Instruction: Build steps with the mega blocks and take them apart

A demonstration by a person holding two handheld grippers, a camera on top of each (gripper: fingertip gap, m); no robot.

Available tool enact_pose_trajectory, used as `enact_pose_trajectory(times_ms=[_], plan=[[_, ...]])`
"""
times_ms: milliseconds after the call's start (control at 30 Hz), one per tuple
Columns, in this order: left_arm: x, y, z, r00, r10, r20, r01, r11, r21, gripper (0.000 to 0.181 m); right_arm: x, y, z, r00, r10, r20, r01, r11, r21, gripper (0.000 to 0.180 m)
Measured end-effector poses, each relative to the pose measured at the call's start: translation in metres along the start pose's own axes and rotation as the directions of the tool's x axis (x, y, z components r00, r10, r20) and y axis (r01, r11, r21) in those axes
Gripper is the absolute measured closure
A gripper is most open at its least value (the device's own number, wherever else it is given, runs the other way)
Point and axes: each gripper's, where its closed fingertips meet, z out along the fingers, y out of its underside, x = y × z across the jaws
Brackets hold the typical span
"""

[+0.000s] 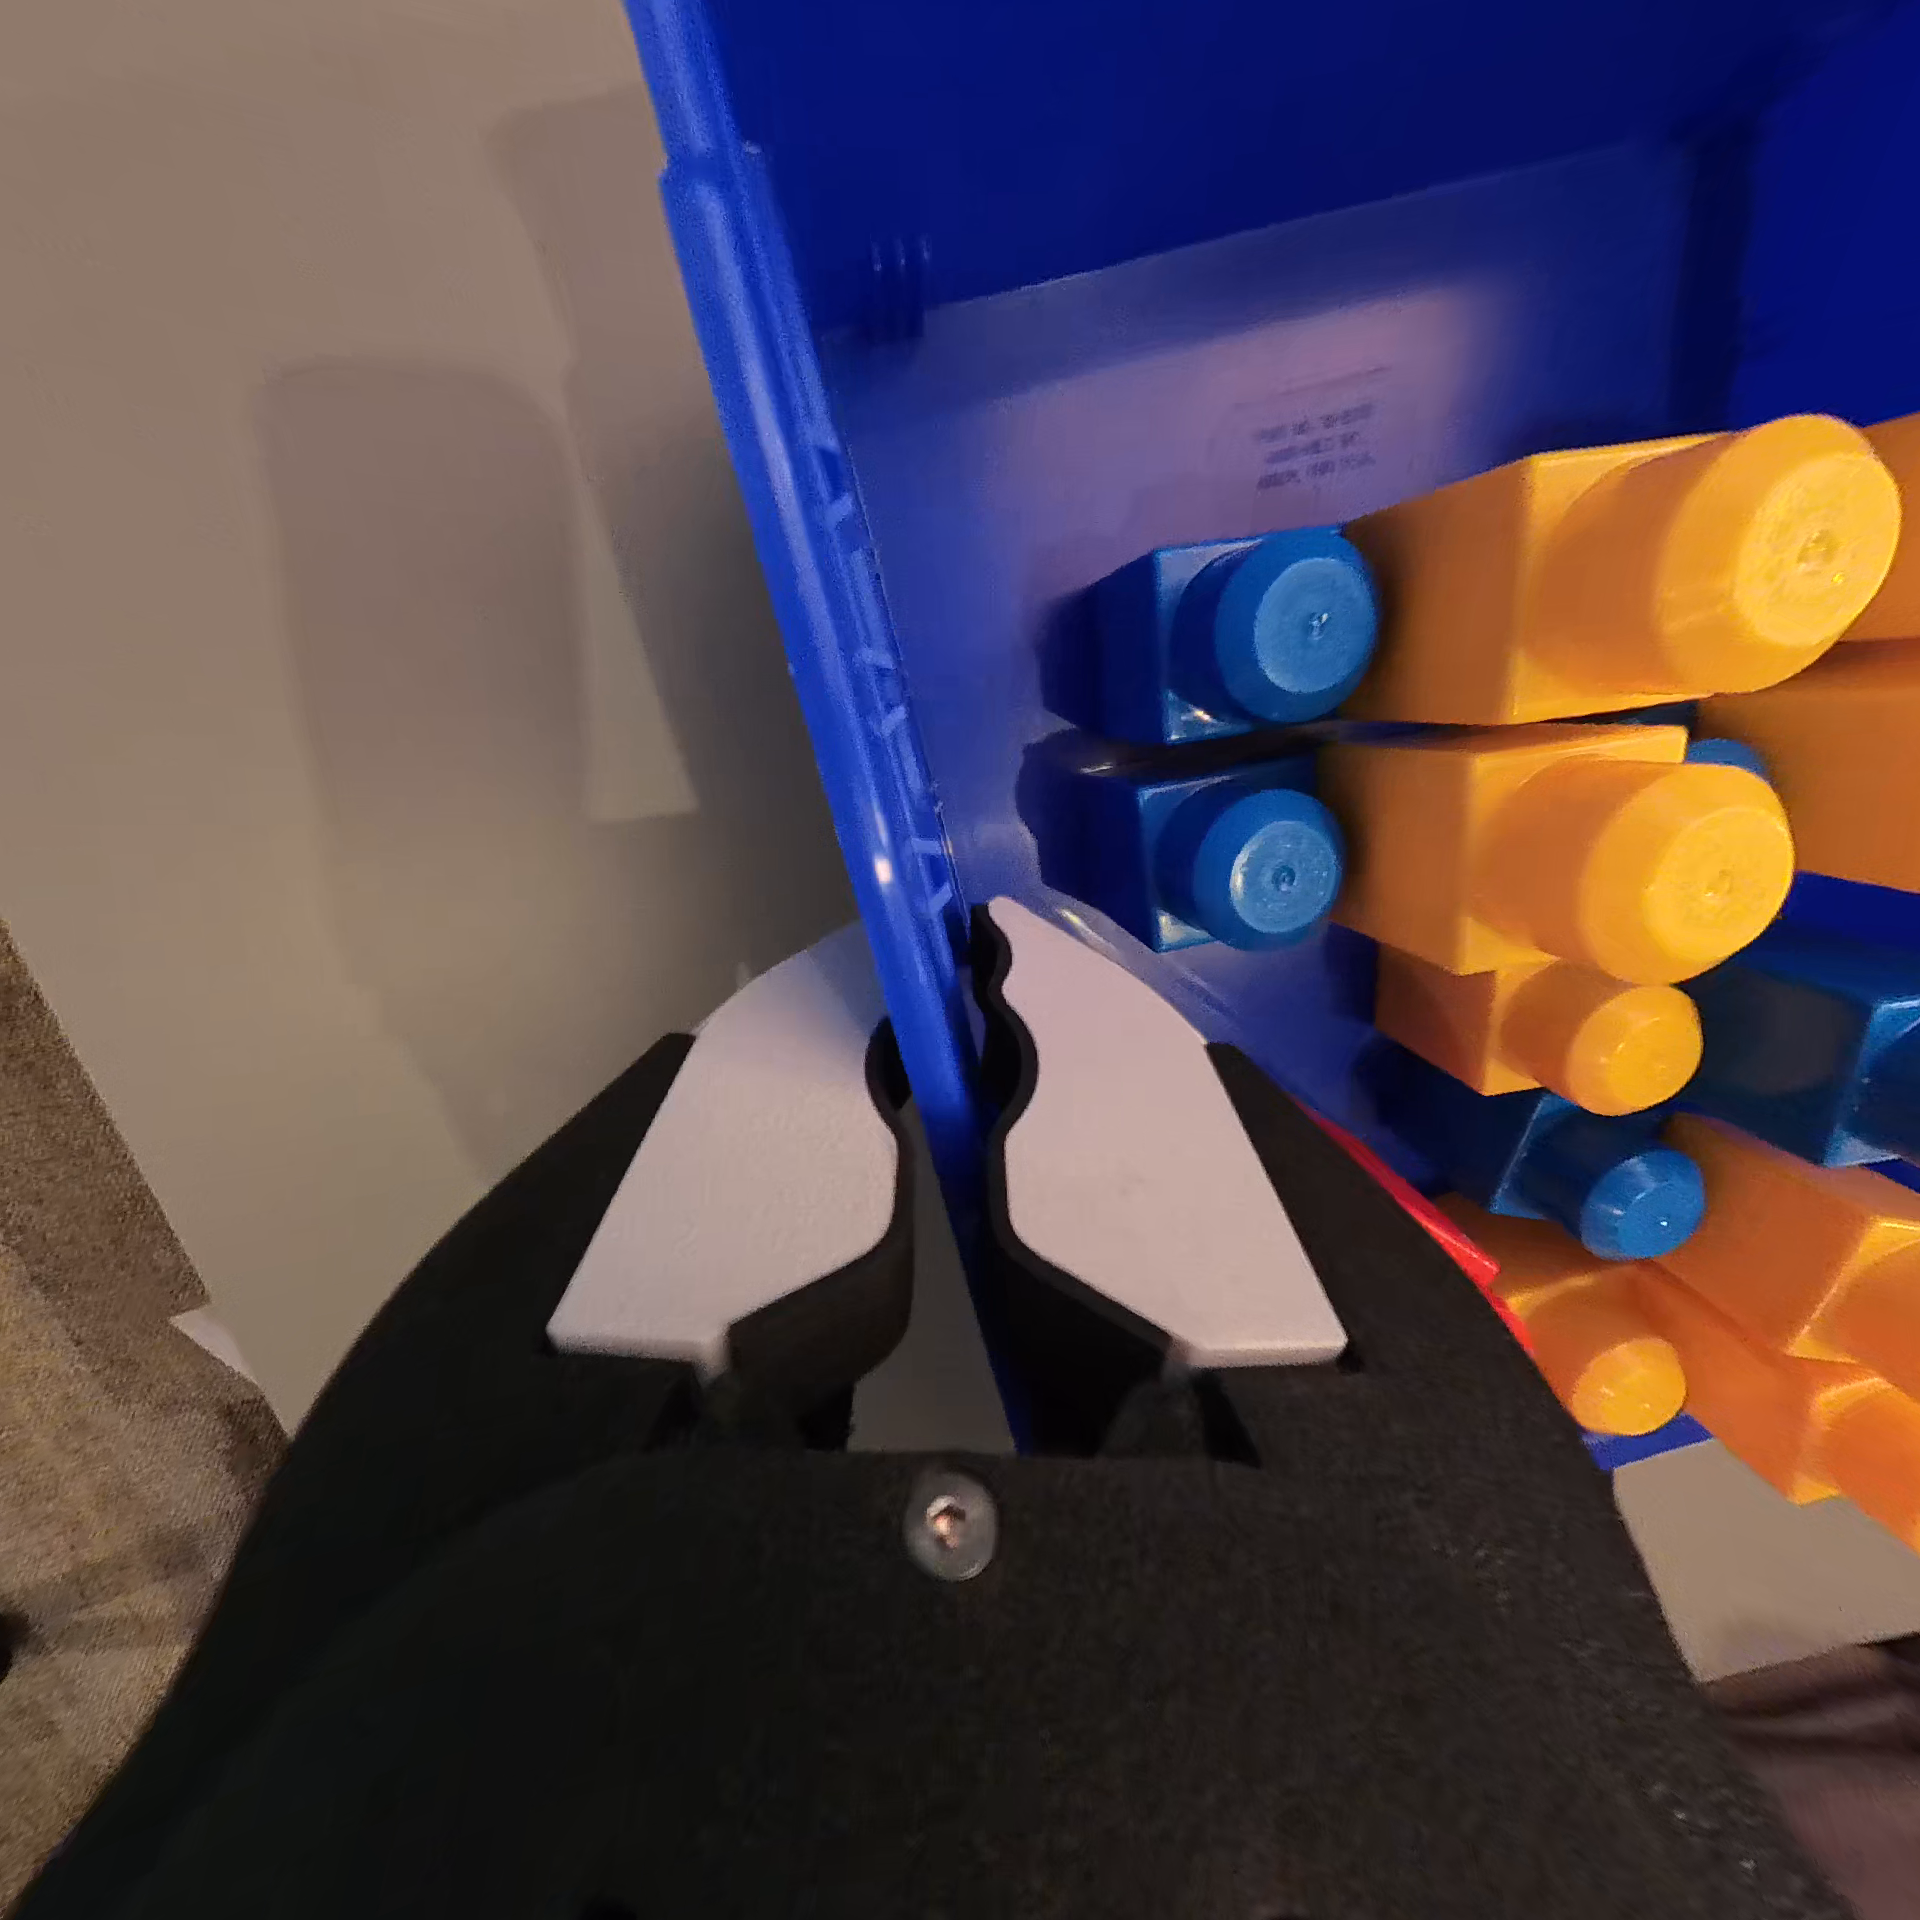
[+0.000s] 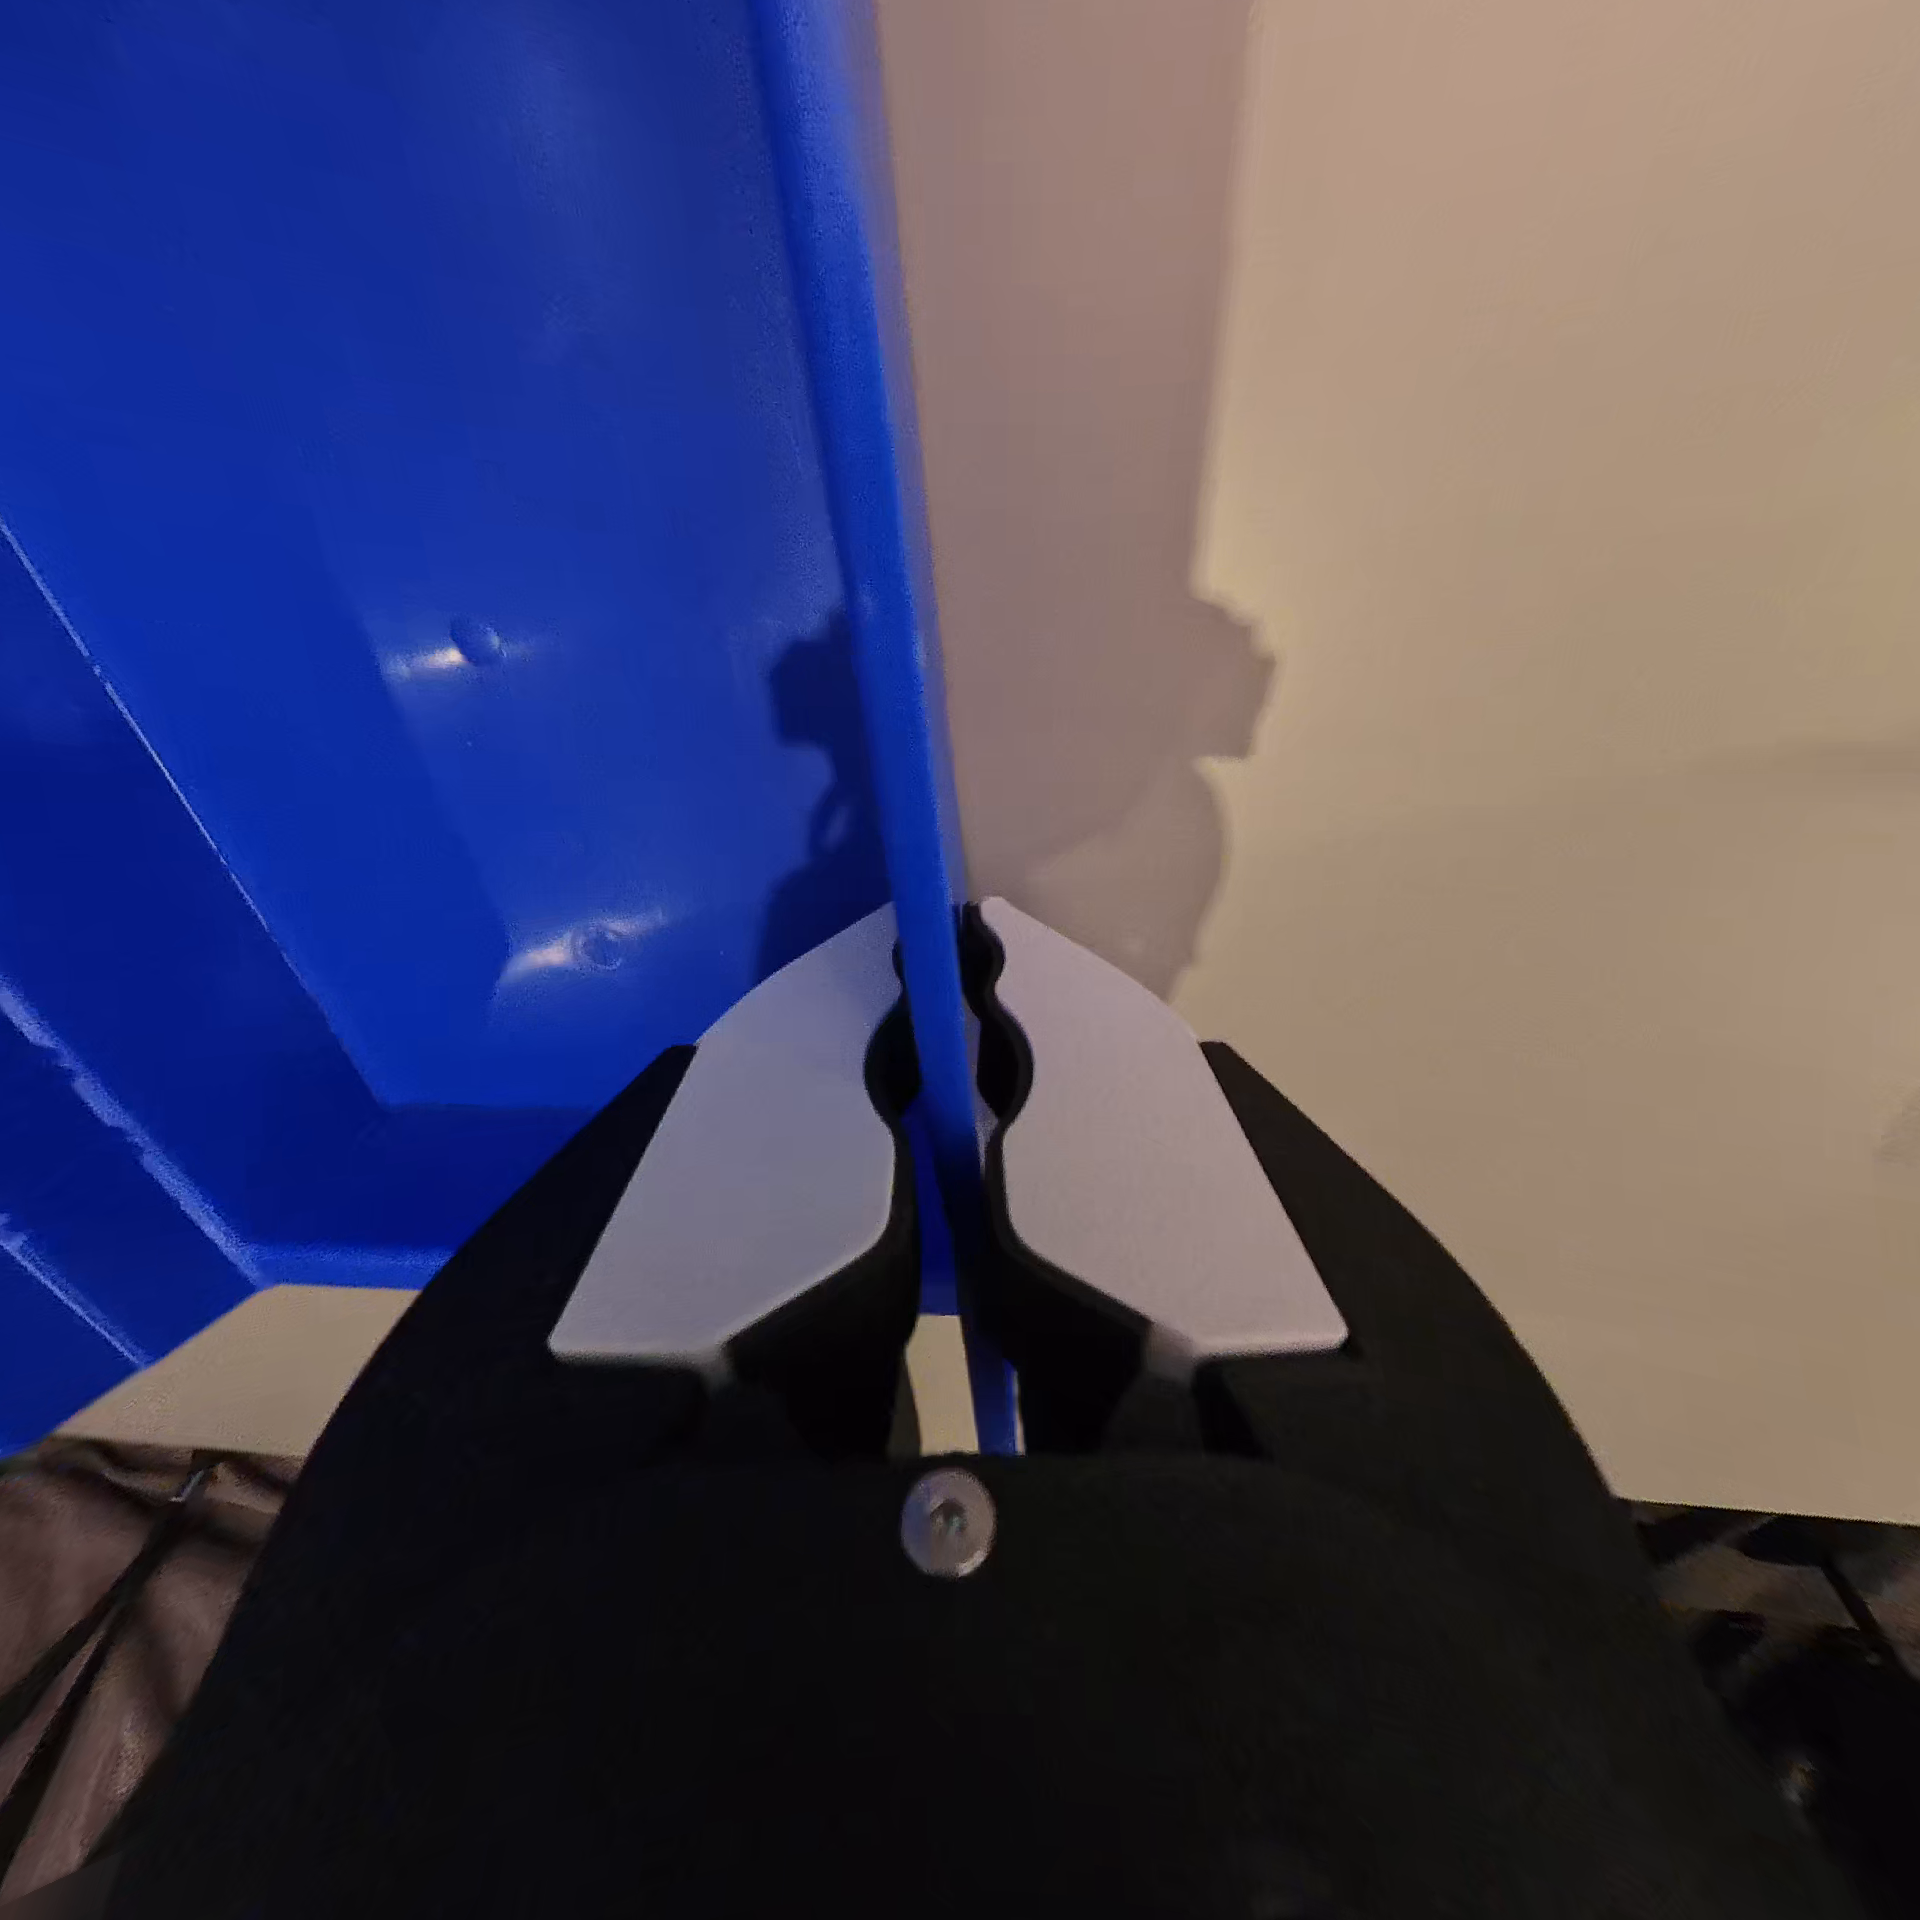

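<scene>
**Both grippers clamped on the walls of a tipped blue bin**

Nearest the lens in the left wrist view is the left gripper point(image 1: 940, 997), a black foam-covered body with pale grey fingers point(image 1: 748, 1174) lined in black wavy pads. Its jaws are closed on the thin side wall of a glossy blue plastic storage bin point(image 1: 831, 582), one finger outside the wall and one inside, the rim running up between them.

Inside the bin, just right of that gripped wall, lie the mega blocks: chunky orange plastic blocks point(image 1: 1621, 582) with round studs pointing toward the camera, and smaller blue plastic blocks point(image 1: 1195, 644) with paler blue studs. The blue ones sit closest to the gripped wall against the bin's floor; the orange ones are piled beside and over them, filling the lower right. A sliver of red plastic point(image 1: 1423, 1216) shows under the pile, too hidden to identify. Outside the bin, left of the wall, is a pale cream surface point(image 1: 364, 727) with soft shadows.

The right wrist view shows none of the blocks. There the right gripper point(image 2: 935, 987), of the same black and grey build, has its jaws shut on another thin edge of the bin point(image 2: 416, 520), whose smooth blue walls and bottom corner fill the space left of the edge. Right of the edge is cream surface point(image 2: 1558, 520) carrying a blurred shadow. Dark fabric and cords point(image 2: 94, 1621) show at the lower corners, below the bin, seen only in this view
</scene>
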Motion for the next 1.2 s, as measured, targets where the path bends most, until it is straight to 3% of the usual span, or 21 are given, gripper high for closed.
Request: enact_pose_trajectory(times_ms=[300, 400, 500, 567, 633, 700, 800, 867, 933, 1067, 1200], plan=[[-0.005, 0.007, -0.002, 1.0, -0.017, 0.006, 0.017, 1.0, 0.016, 0.173, 0.013, -0.003, 0.0, 0.997, -0.071, -0.028, 0.071, 0.997, 0.024, 0.17], [-0.005, -0.003, -0.006, 1.0, -0.007, 0.009, 0.006, 0.995, 0.097, 0.164, 0.015, -0.01, -0.002, 0.993, -0.104, -0.052, 0.109, 0.988, 0.109, 0.166], [-0.011, -0.012, -0.031, 0.999, -0.037, -0.012, 0.039, 0.972, 0.231, 0.158, 0.017, -0.027, -0.028, 0.98, -0.118, -0.16, 0.161, 0.942, 0.295, 0.156], [-0.015, -0.017, -0.061, 0.999, -0.037, -0.017, 0.041, 0.935, 0.352, 0.151, 0.008, -0.043, -0.064, 0.961, -0.119, -0.248, 0.227, 0.853, 0.47, 0.155], [-0.009, -0.028, -0.108, 1.0, -0.012, -0.025, 0.023, 0.844, 0.536, 0.151, -0.019, -0.059, -0.112, 0.938, -0.126, -0.324, 0.321, 0.671, 0.668, 0.156], [0.0, -0.039, -0.165, 1.0, 0.012, -0.002, -0.006, 0.68, 0.733, 0.146, -0.067, -0.066, -0.157, 0.916, -0.177, -0.359, 0.401, 0.421, 0.814, 0.156], [0.023, -0.038, -0.241, 0.998, 0.039, 0.049, -0.061, 0.39, 0.919, 0.145, -0.145, -0.063, -0.2, 0.868, -0.253, -0.427, 0.454, 0.056, 0.889, 0.142], [0.039, -0.033, -0.282, 0.993, 0.018, 0.115, -0.116, 0.178, 0.977, 0.142, -0.195, -0.06, -0.208, 0.827, -0.321, -0.461, 0.452, -0.105, 0.886, 0.132], [0.048, -0.028, -0.301, 0.974, -0.056, 0.219, -0.212, 0.111, 0.971, 0.141, -0.238, -0.062, -0.196, 0.786, -0.428, -0.445, 0.441, -0.115, 0.89, 0.127], [0.06, -0.028, -0.303, 0.88, -0.204, 0.43, -0.392, 0.201, 0.898, 0.124, -0.305, -0.067, -0.177, 0.72, -0.598, -0.351, 0.36, -0.111, 0.926, 0.117], [0.087, -0.043, -0.296, 0.857, -0.196, 0.476, -0.437, 0.213, 0.874, 0.121, -0.346, -0.061, -0.164, 0.663, -0.714, -0.225, 0.254, -0.068, 0.965, 0.105]])
